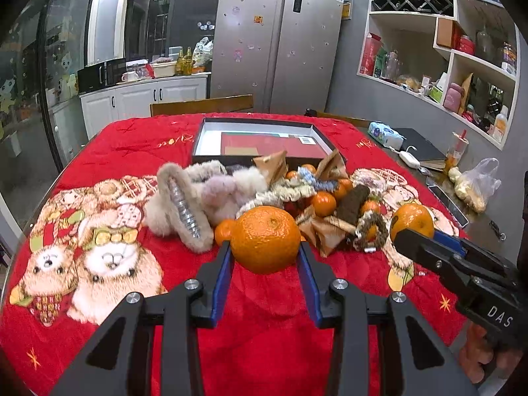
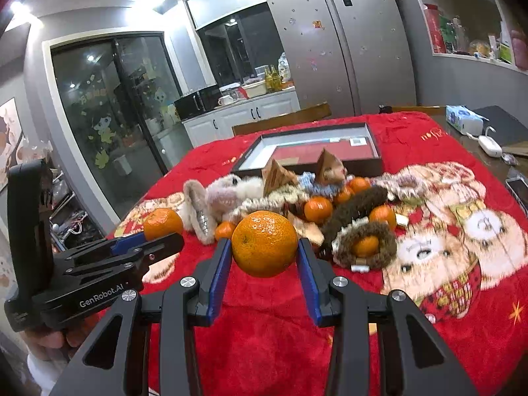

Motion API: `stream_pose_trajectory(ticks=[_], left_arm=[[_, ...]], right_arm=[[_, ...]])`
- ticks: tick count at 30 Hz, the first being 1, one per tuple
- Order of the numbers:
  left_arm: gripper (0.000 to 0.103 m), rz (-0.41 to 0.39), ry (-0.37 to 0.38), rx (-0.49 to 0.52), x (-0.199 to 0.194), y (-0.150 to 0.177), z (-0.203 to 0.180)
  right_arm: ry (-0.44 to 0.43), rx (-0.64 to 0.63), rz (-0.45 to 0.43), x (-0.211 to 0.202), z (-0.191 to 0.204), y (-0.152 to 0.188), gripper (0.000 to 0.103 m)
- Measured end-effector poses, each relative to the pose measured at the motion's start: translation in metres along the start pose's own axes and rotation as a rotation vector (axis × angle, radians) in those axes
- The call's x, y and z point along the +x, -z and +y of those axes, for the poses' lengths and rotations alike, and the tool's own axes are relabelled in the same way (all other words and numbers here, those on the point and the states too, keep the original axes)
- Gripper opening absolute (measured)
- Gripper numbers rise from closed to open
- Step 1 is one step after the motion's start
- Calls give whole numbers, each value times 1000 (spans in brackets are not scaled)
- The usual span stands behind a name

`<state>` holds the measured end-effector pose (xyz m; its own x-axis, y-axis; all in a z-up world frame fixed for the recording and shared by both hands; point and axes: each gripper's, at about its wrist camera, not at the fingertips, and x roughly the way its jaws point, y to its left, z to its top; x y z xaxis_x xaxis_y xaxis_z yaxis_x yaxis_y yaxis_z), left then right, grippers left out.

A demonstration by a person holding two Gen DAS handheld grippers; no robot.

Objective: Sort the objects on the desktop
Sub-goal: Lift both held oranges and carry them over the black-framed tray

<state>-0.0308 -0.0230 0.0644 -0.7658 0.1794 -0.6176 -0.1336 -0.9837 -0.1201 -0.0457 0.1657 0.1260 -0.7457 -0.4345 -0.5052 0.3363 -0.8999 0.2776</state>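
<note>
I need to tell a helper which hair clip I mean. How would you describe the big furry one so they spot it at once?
Start at the open dark box on the red blanket. A pile lies in front of it; the beige furry claw clip is at the pile's left end. It alone shows a row of clear plastic teeth.

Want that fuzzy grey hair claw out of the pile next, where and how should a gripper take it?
Grip the grey hair claw across its furry spine, from its open left side. It lies tipped over, teeth showing, other fluffy clips crowding its right.

Bright ceiling lights glare; fisheye edges bend and darken.
</note>
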Motion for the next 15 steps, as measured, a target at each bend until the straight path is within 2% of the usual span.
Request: stream_pose_trajectory(ticks=[7,15], left_arm=[[40,21,23,-15,12,-31,9],[40,-4,-14,-10,28,-69,16]], right_arm=[[-5,12,7,13,-4,-30,38],[-8,14,10,30,-21,-61,38]])
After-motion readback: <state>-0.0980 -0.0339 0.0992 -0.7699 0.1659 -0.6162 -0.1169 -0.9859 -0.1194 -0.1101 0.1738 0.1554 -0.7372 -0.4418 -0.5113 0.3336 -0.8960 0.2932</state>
